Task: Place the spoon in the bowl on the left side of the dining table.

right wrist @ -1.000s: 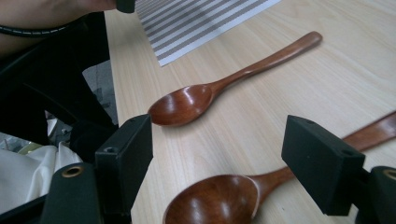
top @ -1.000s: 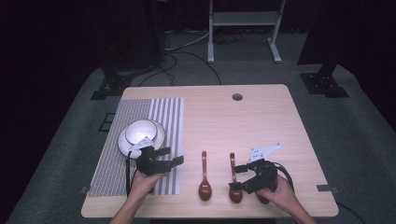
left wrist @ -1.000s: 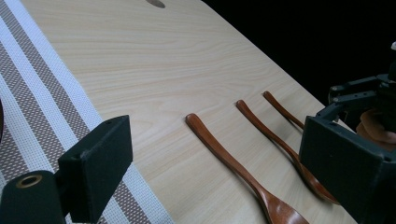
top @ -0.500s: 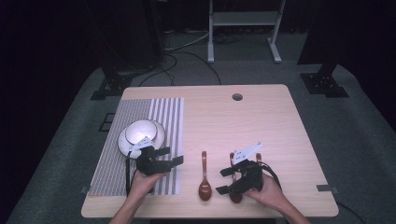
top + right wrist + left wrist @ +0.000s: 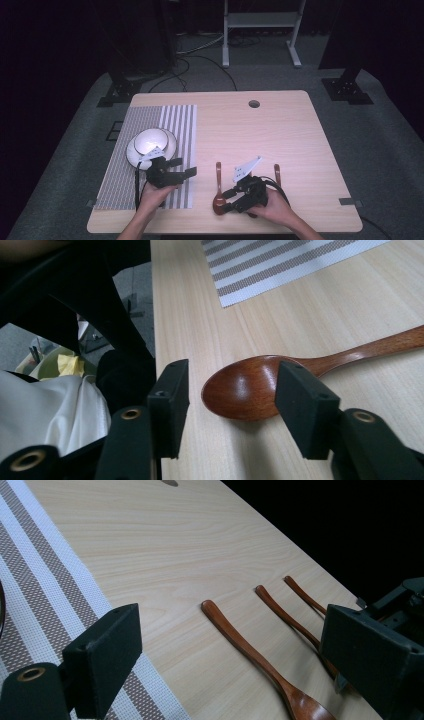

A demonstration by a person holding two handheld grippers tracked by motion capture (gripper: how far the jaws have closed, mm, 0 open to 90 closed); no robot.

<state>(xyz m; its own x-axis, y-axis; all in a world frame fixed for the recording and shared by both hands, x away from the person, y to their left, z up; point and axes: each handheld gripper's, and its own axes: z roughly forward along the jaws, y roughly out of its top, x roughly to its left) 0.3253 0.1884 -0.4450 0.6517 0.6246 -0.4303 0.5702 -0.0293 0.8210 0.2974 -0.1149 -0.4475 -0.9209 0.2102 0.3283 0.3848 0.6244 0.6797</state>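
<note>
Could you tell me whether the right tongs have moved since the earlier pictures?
Yes. The right tongs slid left along the table's front edge to the left spoon, their jaws closing around its bowl.

Bowl [image 5: 151,144] on mat [image 5: 176,125] (spoons [image 5: 218,187] right)

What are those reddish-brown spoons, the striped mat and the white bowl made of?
The reddish-brown spoons look like lacquered wood: warm brown with a glossy sheen. The grey-and-white striped place mat seems woven plastic or fabric, judging by its mesh texture. The round white bowl on it looks like glazed ceramic, smooth and bright, though that is uncertain.
</note>
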